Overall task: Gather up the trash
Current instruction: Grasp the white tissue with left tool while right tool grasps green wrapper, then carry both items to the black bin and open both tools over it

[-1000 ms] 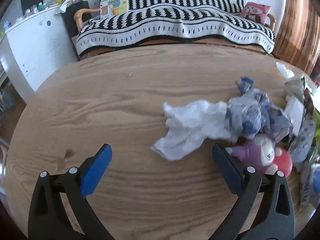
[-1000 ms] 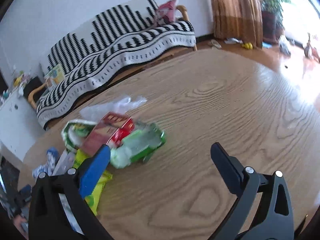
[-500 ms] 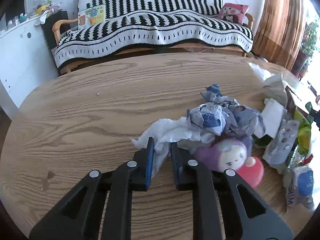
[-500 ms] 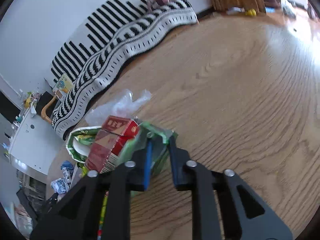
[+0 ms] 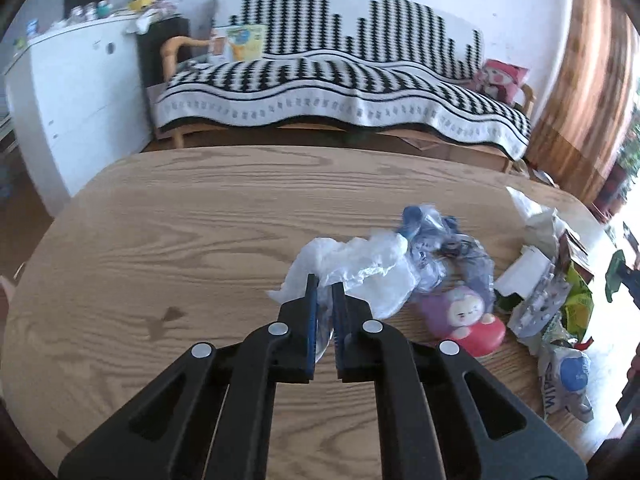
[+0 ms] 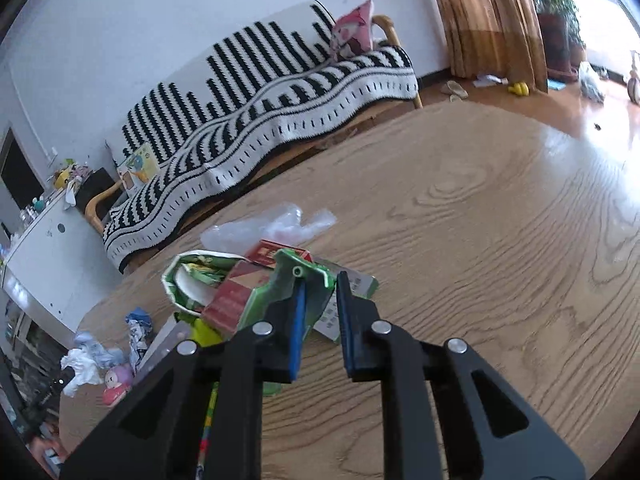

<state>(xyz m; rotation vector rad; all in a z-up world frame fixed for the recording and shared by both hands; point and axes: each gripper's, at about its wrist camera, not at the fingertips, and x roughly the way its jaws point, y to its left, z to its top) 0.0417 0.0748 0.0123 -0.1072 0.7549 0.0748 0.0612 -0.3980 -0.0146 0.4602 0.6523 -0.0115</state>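
Left gripper (image 5: 325, 280) clenched on white plastic bag (image 5: 356, 268); right gripper (image 6: 320, 280) clenched on green wrapper (image 6: 288, 280), mid-table (image 6: 500, 240).

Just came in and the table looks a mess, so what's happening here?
A person is clearing trash off the wooden table with two handheld grippers. The left gripper is shut on a crumpled white plastic bag; the right gripper is shut on a green wrapper. More wrappers and a small toy lie on the table.

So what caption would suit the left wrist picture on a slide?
Left gripper shut on a crumpled white plastic bag beside a purple-and-red doll toy on the wooden table.
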